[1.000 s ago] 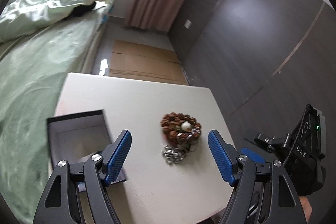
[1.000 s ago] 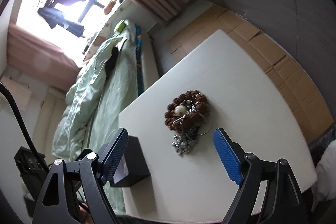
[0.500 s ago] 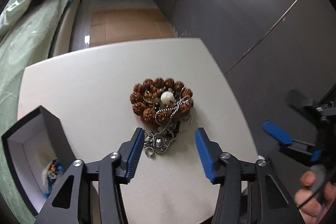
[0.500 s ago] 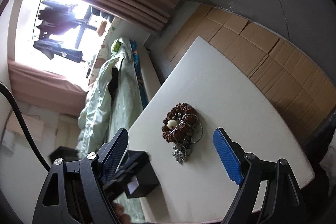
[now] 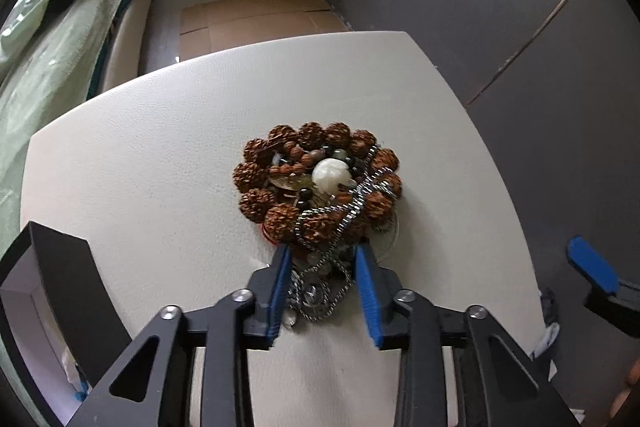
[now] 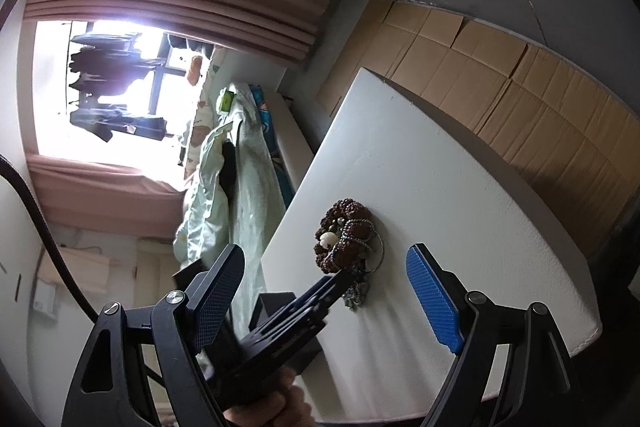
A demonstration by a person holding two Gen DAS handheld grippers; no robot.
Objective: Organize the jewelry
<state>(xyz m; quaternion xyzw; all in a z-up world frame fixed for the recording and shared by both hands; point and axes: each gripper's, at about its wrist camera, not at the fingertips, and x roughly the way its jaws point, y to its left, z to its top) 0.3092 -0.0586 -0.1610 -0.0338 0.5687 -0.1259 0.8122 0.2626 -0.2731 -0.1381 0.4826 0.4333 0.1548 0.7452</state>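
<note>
A pile of jewelry lies mid-table: a brown bead bracelet [image 5: 316, 179] ringing a white bead [image 5: 335, 175], with a tangled silver chain [image 5: 320, 283] spilling toward me. My left gripper [image 5: 322, 251] points steeply down at the pile's near end. Its jaws are closing with the chain between the blue pads, and a little gap still shows on each side. In the right wrist view the left gripper [image 6: 344, 279] reaches the bracelet [image 6: 344, 227] from below. My right gripper [image 6: 324, 255] hovers open and empty off the table's near edge; one of its fingers [image 5: 590, 265] shows at the right.
An open black jewelry box [image 5: 60, 287] with white lining stands at the white table's [image 5: 160, 167] left corner. A bed with a green quilt [image 5: 48, 47] runs along the left. Cardboard [image 5: 256, 15] covers the floor beyond; dark wall panels [image 5: 480, 7] stand on the right.
The left gripper came down and forward onto the pile's near end, and its jaws narrowed around the silver chain. The right gripper rolled and shifted slightly, still wide open.
</note>
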